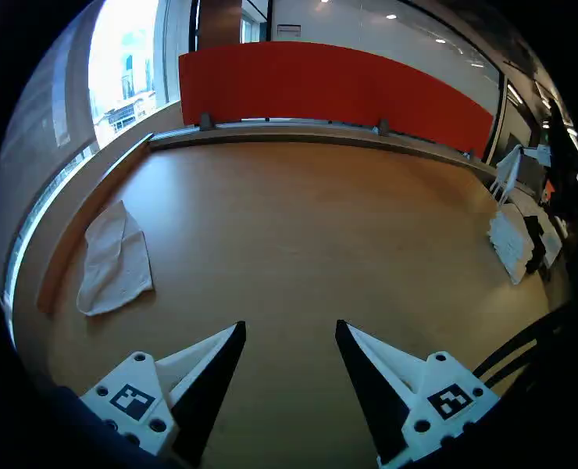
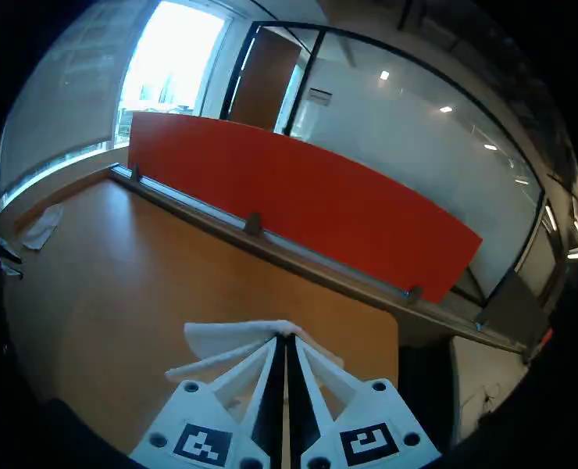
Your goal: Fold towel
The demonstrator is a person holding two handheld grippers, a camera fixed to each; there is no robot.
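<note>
Because the towel (image 2: 226, 336) is thin, limp cloth, it should weigh little and sag wherever unsupported, so a corner or hem looks the best place to pinch; the right tool (image 2: 287, 340) is clenched on its edge, near one end of the counter (image 2: 133, 266); the left tool (image 1: 290, 324) hangs released over bare wood. How much cloth lies under the right tool is hidden; a second cloth (image 1: 117, 258) lies rumpled by the window; the pale stack (image 1: 511, 238) at the rim is too warped to make out.

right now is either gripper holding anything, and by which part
The right gripper is shut on a white cloth towel, pinching it at its edge. The left gripper is open and holds nothing.
</note>
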